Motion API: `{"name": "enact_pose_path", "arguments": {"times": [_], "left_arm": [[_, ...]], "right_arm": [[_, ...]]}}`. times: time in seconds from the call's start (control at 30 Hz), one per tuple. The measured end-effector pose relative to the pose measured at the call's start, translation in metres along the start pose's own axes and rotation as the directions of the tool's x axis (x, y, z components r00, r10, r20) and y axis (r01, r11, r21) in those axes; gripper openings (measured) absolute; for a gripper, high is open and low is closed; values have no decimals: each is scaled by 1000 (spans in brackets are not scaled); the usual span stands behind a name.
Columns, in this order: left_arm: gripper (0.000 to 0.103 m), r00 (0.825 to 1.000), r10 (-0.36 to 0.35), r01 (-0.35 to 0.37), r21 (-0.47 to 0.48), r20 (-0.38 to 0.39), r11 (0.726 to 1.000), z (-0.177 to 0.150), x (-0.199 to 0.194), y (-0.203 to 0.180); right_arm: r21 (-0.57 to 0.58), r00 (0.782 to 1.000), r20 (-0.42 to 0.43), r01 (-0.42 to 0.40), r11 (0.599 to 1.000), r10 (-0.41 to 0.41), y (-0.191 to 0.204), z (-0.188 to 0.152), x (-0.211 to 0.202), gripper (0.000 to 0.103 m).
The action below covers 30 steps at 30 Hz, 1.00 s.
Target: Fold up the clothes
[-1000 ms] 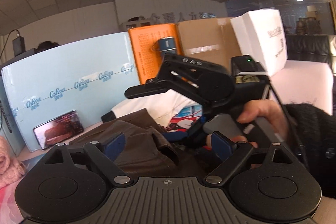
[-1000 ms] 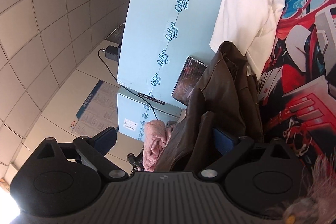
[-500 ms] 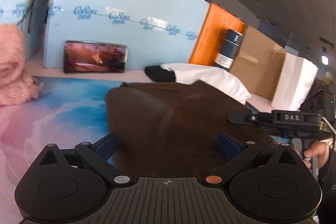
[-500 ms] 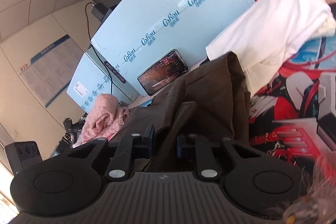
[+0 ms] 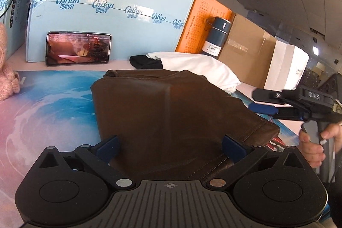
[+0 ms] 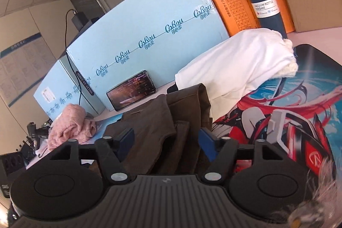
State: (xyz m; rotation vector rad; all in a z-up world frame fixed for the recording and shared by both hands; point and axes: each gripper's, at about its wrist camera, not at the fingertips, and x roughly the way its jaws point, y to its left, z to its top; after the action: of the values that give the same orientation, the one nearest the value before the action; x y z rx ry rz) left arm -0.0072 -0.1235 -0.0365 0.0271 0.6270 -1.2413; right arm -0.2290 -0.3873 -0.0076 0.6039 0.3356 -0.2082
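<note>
A brown garment (image 5: 171,112) lies folded on the printed mat (image 5: 53,104), flat on top with a seam down its middle. My left gripper (image 5: 171,144) is open just above its near edge, fingers spread to either side. In the right wrist view the brown garment (image 6: 154,121) shows its layered edges, and my right gripper (image 6: 165,140) is open around them without pinching. From the left wrist view the right gripper (image 5: 265,103) sits at the garment's right side, held by a hand (image 5: 314,142).
A white garment (image 5: 198,67) and a black cloth (image 5: 143,62) lie behind the brown one. A pink knit (image 6: 68,125) sits at the left. A phone (image 5: 79,48) leans on light blue boxes (image 5: 111,14); an orange box (image 5: 203,20), a bottle (image 5: 215,37) and cartons line the back.
The right gripper, shut on the brown garment half a second ago, has opened. The garment has gone from bunched to lying flat, and both grippers have levelled out over it.
</note>
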Motion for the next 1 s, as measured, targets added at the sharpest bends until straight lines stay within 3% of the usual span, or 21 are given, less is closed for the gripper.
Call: {"name": "enact_pose_path", "arguments": {"times": [0.13, 0.2, 0.27, 0.3, 0.4, 0.53, 0.6, 0.63, 0.67, 0.7, 0.83, 0.9, 1.0], "left_arm": [[103, 1000, 10, -10, 7, -7, 1000, 0, 1, -1], [103, 1000, 17, -16, 12, -11, 1000, 0, 2, -2], [103, 1000, 20, -20, 15, -16, 1000, 0, 2, -3], [103, 1000, 17, -17, 13, -17, 1000, -1, 2, -2], [103, 1000, 11, -11, 13, -19, 1000, -1, 3, -2], [103, 1000, 1, -1, -10, -14, 1000, -1, 2, 1], [103, 1000, -8, 8, -25, -10, 1000, -1, 2, 4], [103, 1000, -8, 8, -26, -10, 1000, -1, 2, 4], [103, 1000, -6, 6, -24, -11, 1000, -1, 2, 3], [103, 1000, -4, 4, -22, -12, 1000, -1, 2, 3], [103, 1000, 12, -12, 12, -29, 1000, -3, 4, -5], [103, 999, 23, -22, 37, -41, 999, -4, 5, -10], [103, 997, 41, -36, 75, -59, 996, -6, 6, -18]], "right_arm": [[19, 1000, 9, -20, 1000, 20, 12, -21, -26, 74], [34, 1000, -1, -9, 999, 9, 18, -29, -29, 65], [21, 999, 9, 47, 999, -48, 18, -34, -30, 25], [11, 996, 16, 83, 997, -83, 18, -35, -30, 12], [-19, 981, 42, 188, 982, -187, 17, -41, -31, 10], [-55, 944, 80, 326, 944, -321, 16, -49, -32, 5], [66, 964, 61, 257, 964, -261, 3, -50, -40, 17], [146, 977, 50, 200, 969, -209, -5, -49, -45, 32], [227, 987, 44, 143, 963, -157, -13, -49, -49, 73], [306, 994, 42, 86, 948, -104, -21, -48, -54, 89], [459, 1000, 3, -17, 888, 17, -28, -52, -58, 91], [515, 998, -24, -35, 856, 55, -27, -53, -55, 93], [534, 995, -56, -35, 845, 77, -17, -51, -42, 95]]}}
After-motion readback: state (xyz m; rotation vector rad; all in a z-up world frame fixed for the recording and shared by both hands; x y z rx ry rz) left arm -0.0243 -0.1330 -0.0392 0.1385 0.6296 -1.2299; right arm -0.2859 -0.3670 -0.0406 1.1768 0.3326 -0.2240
